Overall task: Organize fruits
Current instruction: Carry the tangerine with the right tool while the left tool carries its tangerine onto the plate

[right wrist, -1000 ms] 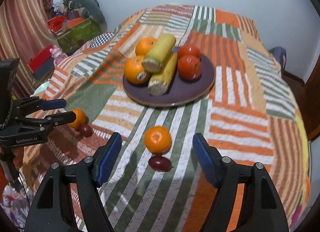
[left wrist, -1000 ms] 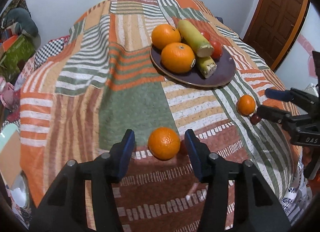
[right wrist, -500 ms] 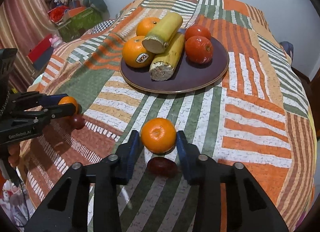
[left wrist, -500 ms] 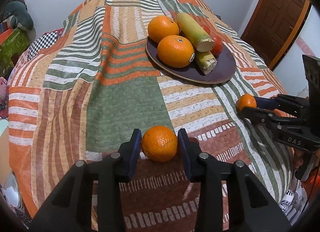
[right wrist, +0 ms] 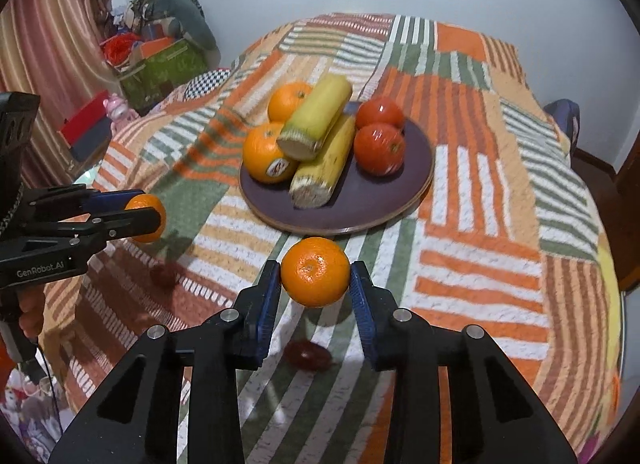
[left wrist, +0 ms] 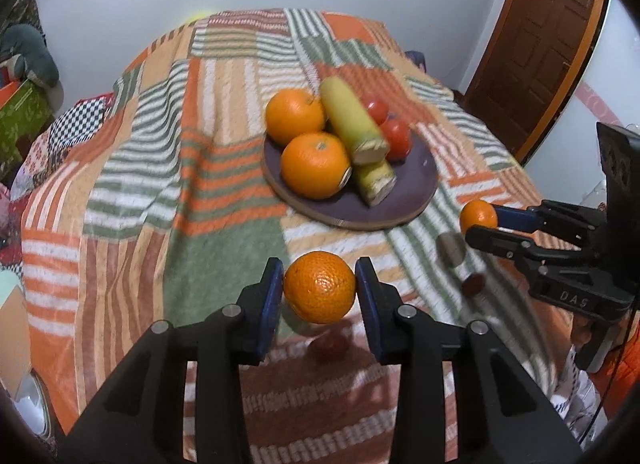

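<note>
Each gripper's jaws clamp an orange [left wrist: 319, 287] [right wrist: 315, 272] short of the plate [right wrist: 416, 171]; crowded, it may roll off.

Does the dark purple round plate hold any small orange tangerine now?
No, each small orange tangerine sits clamped in a gripper, off the dark purple round plate.

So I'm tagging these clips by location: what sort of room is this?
Most likely a bedroom in a home. The fruit plate sits on a patchwork bedspread over what looks like a bed, with a panelled wooden door and boxes of belongings piled against the wall.
</note>
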Tool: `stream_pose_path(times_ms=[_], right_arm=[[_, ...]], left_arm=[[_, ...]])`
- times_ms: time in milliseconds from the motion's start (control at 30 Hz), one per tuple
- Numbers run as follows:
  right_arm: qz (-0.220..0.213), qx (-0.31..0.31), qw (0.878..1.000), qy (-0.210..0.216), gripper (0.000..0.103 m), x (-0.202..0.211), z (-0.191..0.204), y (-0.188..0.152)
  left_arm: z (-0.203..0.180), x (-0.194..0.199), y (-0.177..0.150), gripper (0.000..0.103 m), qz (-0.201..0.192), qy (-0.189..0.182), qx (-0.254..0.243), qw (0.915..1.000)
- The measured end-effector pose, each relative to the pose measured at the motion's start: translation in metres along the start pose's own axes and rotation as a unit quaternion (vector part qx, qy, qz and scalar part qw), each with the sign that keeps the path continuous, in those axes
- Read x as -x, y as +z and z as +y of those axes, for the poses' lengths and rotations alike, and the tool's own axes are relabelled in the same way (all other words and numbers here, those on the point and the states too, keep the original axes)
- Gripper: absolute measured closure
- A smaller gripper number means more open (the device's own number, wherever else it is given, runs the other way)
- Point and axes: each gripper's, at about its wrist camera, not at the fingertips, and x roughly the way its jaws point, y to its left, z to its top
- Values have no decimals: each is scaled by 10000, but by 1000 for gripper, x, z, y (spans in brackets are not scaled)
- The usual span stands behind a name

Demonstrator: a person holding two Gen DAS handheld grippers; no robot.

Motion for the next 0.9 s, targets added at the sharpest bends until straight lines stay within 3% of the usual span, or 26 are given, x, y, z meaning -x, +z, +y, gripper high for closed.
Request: stream_pose_path(times_ms=[433,900], right_arm=[[-376,-41,9992,-121,70,7,-20,28],[-256,3,9996,-101,70,-26,-31,40]], left_arm=[[-22,-17,39,66,-219,-79,-152,9996],[-23,-65,46,66,69,-83,-149,9998]])
